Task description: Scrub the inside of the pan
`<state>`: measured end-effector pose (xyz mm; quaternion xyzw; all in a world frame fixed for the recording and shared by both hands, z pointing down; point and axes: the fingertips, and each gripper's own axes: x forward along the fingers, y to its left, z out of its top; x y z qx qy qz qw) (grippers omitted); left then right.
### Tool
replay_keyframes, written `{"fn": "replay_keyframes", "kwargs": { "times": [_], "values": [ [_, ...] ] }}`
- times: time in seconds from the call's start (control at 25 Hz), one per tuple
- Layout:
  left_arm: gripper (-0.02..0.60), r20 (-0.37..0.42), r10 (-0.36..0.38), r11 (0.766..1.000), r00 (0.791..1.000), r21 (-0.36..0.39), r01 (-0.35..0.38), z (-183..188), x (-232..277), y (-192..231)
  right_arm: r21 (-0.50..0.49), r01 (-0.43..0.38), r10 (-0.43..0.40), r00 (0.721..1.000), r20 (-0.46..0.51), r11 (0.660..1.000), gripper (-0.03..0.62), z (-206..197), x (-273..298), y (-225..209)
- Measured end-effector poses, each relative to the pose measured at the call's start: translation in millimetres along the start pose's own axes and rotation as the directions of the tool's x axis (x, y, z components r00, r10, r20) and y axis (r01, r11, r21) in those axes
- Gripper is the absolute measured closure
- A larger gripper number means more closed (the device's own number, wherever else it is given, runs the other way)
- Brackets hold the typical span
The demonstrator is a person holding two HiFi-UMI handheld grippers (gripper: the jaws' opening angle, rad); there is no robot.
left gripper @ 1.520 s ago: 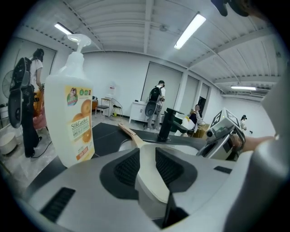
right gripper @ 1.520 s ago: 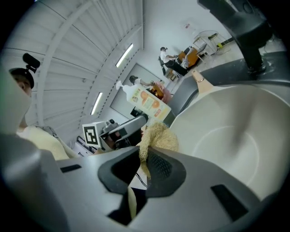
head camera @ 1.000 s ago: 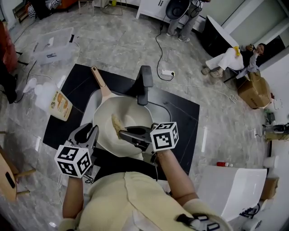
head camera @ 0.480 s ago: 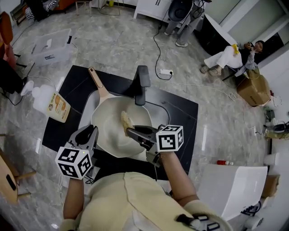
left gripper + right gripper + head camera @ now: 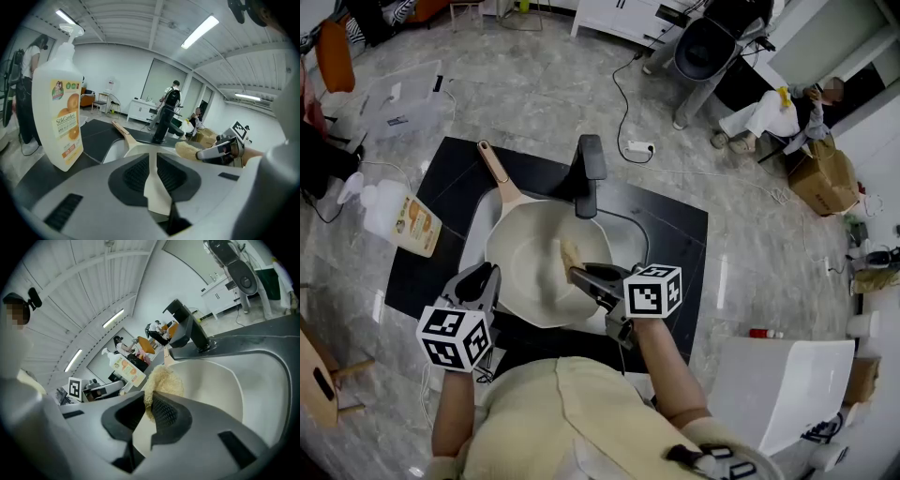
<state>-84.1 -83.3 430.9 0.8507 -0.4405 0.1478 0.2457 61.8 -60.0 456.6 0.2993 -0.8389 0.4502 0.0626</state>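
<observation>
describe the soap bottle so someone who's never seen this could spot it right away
Find the black countertop with the cream pan in its sink. At its left edge, left of the pan's wooden handle, stands the soap bottle. It is the only bottle there: white, with a pump top and an orange label showing oranges.

Grey marbled stone floor (image 5: 534, 84) all round, and well ahead of the right gripper (image 5: 577, 274) a white power strip (image 5: 638, 148) lies on it, its dark cable running on toward low white cabinets (image 5: 619, 14). Far out left of the left gripper (image 5: 486, 278) sits a clear plastic storage box (image 5: 401, 94) with an orange chair (image 5: 336, 54) beyond, while off to the right there's a brown cardboard box (image 5: 825, 183) and, nearer, a white tabletop (image 5: 783, 384). Overhead, a white ribbed ceiling (image 5: 140, 23) carries long strip lights (image 5: 199, 32) above plain white walls (image 5: 124, 70).
</observation>
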Motion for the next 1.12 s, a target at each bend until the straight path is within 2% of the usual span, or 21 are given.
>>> {"fn": "replay_keyframes", "kwargs": {
  "times": [0.2,0.6,0.84,1.12],
  "values": [
    [0.523,-0.013,-0.002,1.0,1.0,0.001,0.002,-3,3,-2,-0.03,0.076,-0.077,0.997,-0.014,0.997,0.545,-2,0,-8],
    [0.522,-0.046,0.023,0.999,0.999,0.032,-0.021,-11,5,0,-0.086,0.15,-0.154,0.987,-0.041,0.985,0.545,-6,6,-11],
    [0.523,-0.066,0.039,0.997,0.997,0.065,-0.035,-15,6,1,-0.204,0.229,-0.248,0.966,-0.071,0.952,0.545,-9,11,-12],
    [0.522,-0.067,0.041,0.997,0.997,0.071,-0.036,-17,3,5,-0.2,0.222,-0.241,0.967,-0.08,0.954,0.545,-14,17,-9]
  ]
}}
